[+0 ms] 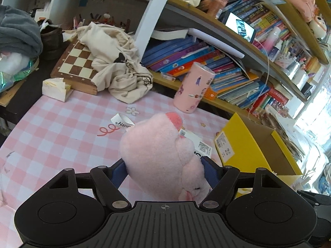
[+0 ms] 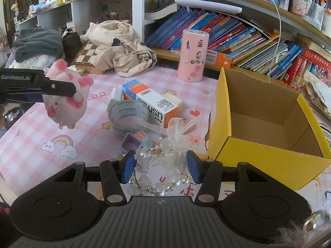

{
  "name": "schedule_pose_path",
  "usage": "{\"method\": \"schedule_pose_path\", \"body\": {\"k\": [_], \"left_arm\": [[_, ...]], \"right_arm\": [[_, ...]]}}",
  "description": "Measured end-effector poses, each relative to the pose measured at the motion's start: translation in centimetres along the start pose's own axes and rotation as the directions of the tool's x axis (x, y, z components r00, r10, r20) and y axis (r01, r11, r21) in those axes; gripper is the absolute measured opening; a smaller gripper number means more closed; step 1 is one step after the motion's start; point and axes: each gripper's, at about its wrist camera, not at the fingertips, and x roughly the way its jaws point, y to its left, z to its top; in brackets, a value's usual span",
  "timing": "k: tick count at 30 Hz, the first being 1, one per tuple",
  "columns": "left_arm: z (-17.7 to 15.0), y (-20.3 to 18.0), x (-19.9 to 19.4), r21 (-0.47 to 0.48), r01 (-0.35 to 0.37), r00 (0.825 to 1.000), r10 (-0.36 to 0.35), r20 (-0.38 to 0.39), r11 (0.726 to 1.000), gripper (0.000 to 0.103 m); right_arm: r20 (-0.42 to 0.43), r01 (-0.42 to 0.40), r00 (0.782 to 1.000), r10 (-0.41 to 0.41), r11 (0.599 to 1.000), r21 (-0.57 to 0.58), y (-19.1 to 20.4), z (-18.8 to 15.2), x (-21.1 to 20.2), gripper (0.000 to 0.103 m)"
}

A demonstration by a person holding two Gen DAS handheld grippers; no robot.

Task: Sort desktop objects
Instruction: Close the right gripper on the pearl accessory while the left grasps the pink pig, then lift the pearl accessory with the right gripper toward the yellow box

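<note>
Pink checked desk [image 2: 31, 157]: tape roll [image 2: 129, 114], orange-white carton [image 2: 157, 104] beside yellow box [image 2: 269, 144].

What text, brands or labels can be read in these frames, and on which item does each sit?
"GenRobot.AI": side of the left gripper, which holds the pink plush toy.
"DELI/ZEN"-like print, blurred: inside the tape roll.
"usn", partly hidden: white and orange box.
"HMH", cut off: white tag on the table.
Book spines, barcode labels, yellow box sticker: too small to read.

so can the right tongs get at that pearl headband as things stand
Probably yes: the right tongs are open, with the pearl headband right between the pads and nothing covering it.
</note>
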Motion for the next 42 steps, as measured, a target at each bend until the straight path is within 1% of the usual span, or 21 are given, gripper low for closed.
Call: {"method": "schedule_pose_path", "body": {"k": [8,15,30,42], "left_arm": [[-0.4,-0.7,-0.2,0.026,0.043,0.999,-0.043,-0.010,0.999,0.076],[-0.6,-0.9,-0.4,0.034,0.065,0.998,-0.065,-0.006,0.997,0.076],[-0.4,0.0,-0.8,0.011,0.062,0.998,-0.062,0.016,0.998,0.076],[-0.3,0.1,-0.4,0.013,0.067,0.998,-0.067,0.007,0.998,0.076]], "right_arm": [[0.001,0.021,1.000,-0.021,1.000,0.012,0.4,-0.8,-1.1,0.050],[0.008,0.036,0.999,-0.036,0.999,0.011,0.7,-1.3,-1.8,0.050],[0.014,0.035,0.999,-0.035,0.999,-0.017,1.3,-1.0,-1.8,0.050],[0.008,0.039,0.999,-0.038,0.999,-0.013,1.3,-0.8,-1.5,0.050]]}}
